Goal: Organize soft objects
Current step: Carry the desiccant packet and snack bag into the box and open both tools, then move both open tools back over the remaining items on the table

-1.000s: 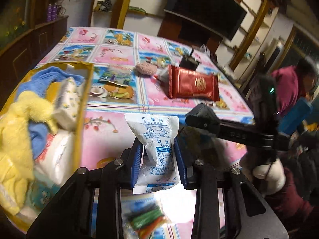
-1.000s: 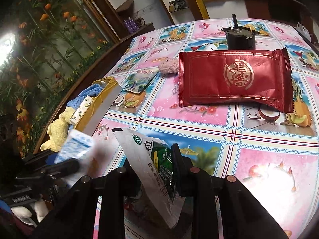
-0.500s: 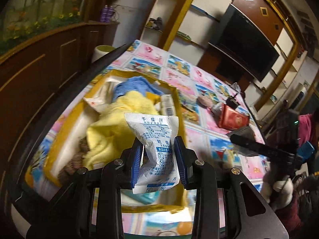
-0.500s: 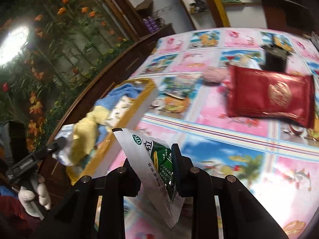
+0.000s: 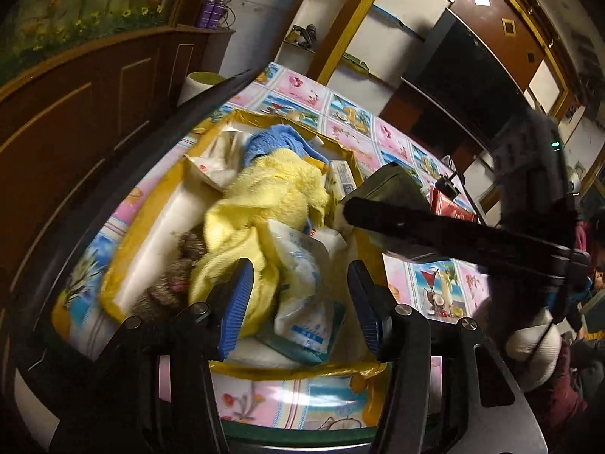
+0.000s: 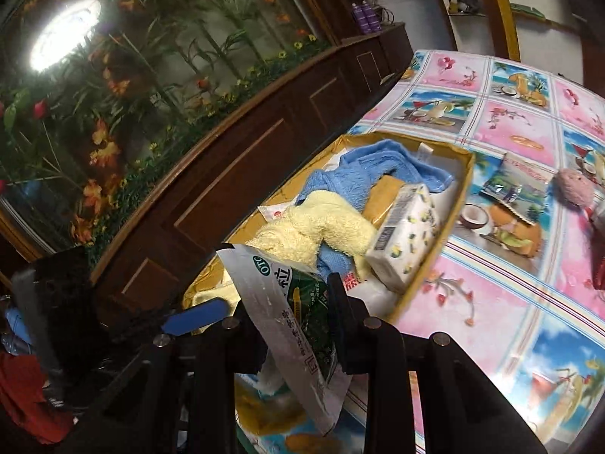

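My left gripper hovers over the yellow box, its jaws opening. The white sachet with blue print lies loose below and between the blue pads, on the yellow towel. My right gripper is shut on a silver and green sachet above the box's near end. In the left wrist view the right gripper comes in from the right with the green sachet. The box also holds a blue towel, a tissue pack and a brown furry item.
Loose on the patterned tablecloth lie a picture sachet, a pink fluffy item and a red packet. Dark wooden panelling runs along the table's left edge. A person's white-gloved hand holds the right gripper.
The left gripper swung over the box and its jaws parted, dropping the white sachet onto the yellow towel. The right gripper moved left to the box, still gripping the green sachet.
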